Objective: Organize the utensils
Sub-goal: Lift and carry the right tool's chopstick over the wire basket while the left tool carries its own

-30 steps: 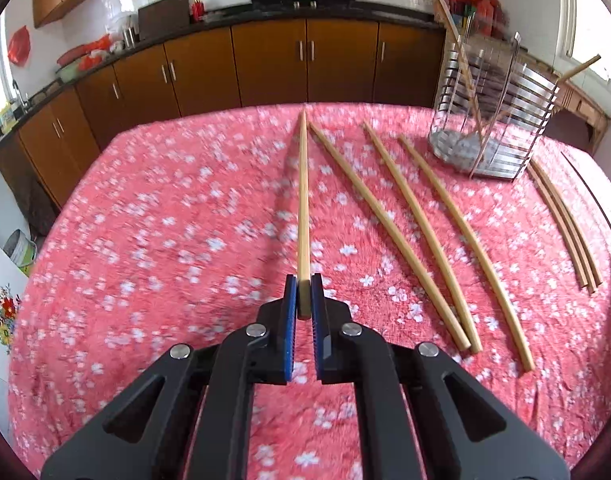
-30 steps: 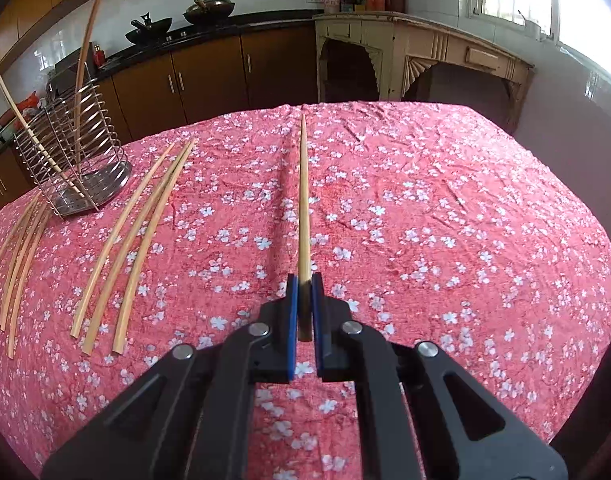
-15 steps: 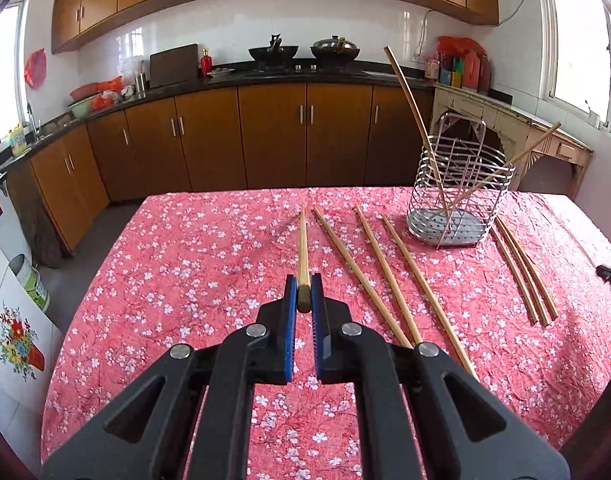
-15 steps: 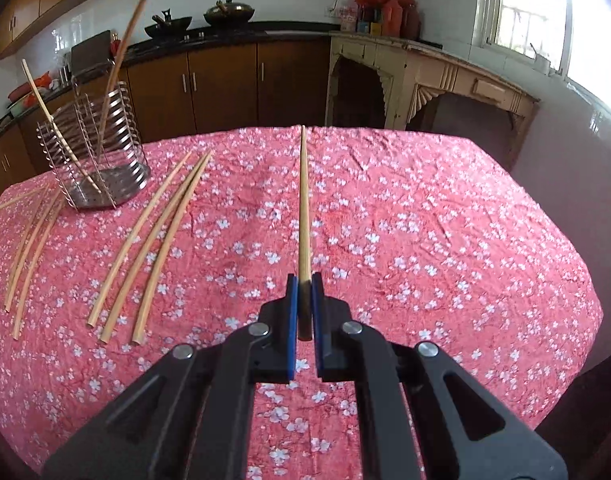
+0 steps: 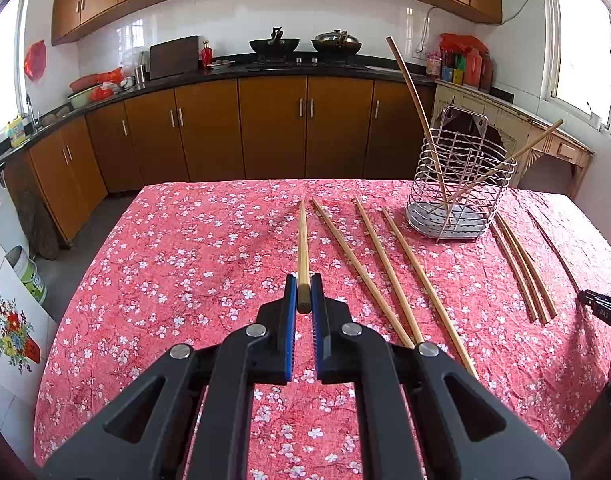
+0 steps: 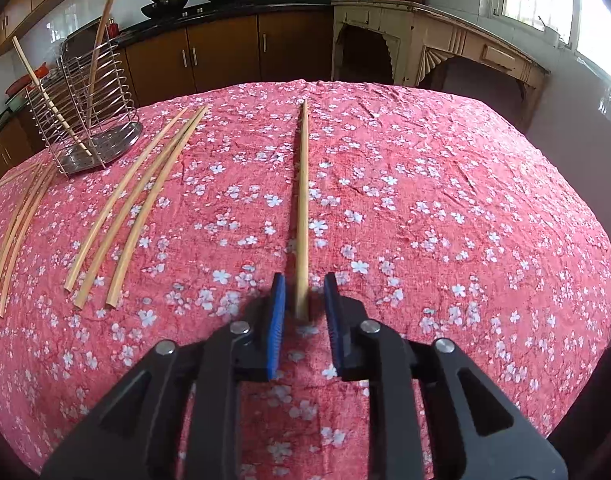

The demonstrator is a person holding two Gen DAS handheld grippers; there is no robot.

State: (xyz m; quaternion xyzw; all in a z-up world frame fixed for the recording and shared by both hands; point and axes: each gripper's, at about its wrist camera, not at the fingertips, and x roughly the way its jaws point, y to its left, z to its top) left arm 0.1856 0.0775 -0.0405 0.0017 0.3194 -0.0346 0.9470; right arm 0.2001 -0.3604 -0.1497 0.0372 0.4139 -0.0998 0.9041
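On the bench point(image 5: 177, 248), under its red flowered cloth, your left hand-held gripper point(image 5: 304, 304) is clamped on the butt end of one chopstick point(image 5: 303, 248), blue pads tight against the wood, and the stick runs straight ahead with its far tip toward the cabinets. Just to its right you've got three loose chopsticks point(image 5: 389, 272) lying side by side on the cloth, fanning toward you. Beyond them stands the wire utensil holder point(image 5: 461, 184) near the far right of the bench, upright, with two chopsticks already in it point(image 5: 415, 96), leaning in opposite directions. Past the holder on the right, a bundle of three more sticks point(image 5: 523, 272) lies close together on the cloth, and a thin single one sits further out by the edge.

Over in your right wrist view, the right hand-held gripper point(image 6: 304, 308) is opening: its jaws stand apart, and a chopstick point(image 6: 303, 200) lies between them with a gap on each side, neither pad pressing it. That stick lies on the cloth, pointing away to the far edge, its near end a bit blurred. To your left there, three pale sticks point(image 6: 133, 200) curve across the cloth, and the holder point(image 6: 81, 96) stands behind them, well apart from your right gripper.
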